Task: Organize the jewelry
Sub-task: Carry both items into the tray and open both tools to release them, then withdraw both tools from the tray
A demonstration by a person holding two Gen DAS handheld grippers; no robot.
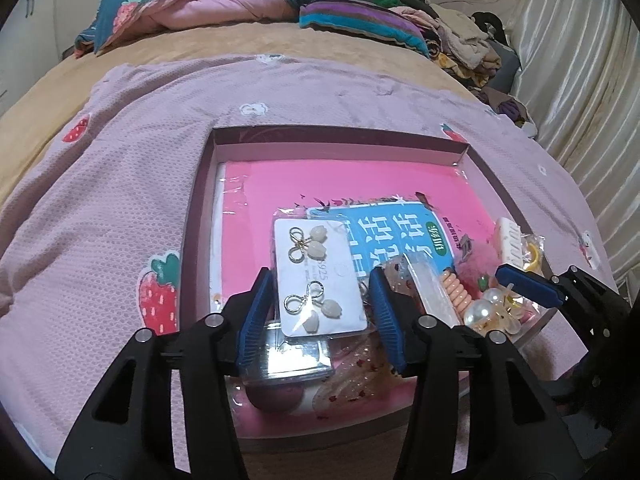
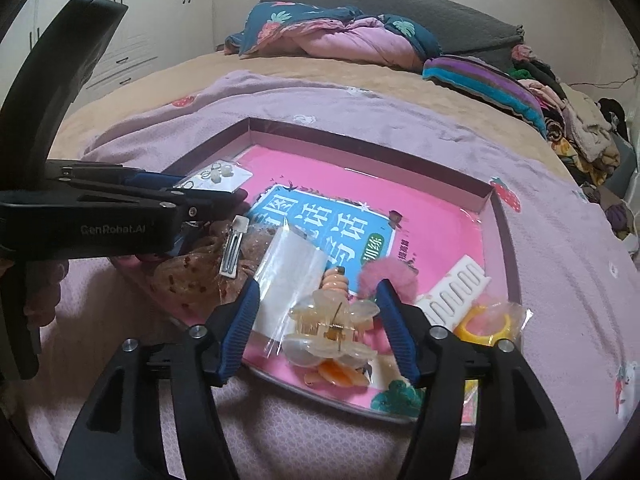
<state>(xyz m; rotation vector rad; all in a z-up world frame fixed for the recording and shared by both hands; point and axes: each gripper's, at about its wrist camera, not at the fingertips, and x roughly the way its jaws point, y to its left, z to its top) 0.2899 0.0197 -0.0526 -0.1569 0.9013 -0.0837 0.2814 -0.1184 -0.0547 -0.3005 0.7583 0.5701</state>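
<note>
Beyond both fingers, the shallow box (image 1: 460,148) floor lies bare to its far wall. Left gripper (image 1: 322,280) fingers, parted, flank the earring card (image 1: 320,276) untouched; right gripper (image 2: 318,292) fingers, parted, straddle the hair claw (image 2: 332,320) without gripping.

Dim indoor light, glare on plastic wrap (image 1: 236,192), heavy fisheye warp w/ dark corners.

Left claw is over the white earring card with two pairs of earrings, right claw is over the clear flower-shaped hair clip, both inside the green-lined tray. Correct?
One error: the shallow tray is lined pink, not green, as both wrist views show. The rest holds: the left claw frames the white earring card with two pairs of earrings, and the right claw frames the clear flower-shaped hair clip, neither pressed by the pads.
</note>
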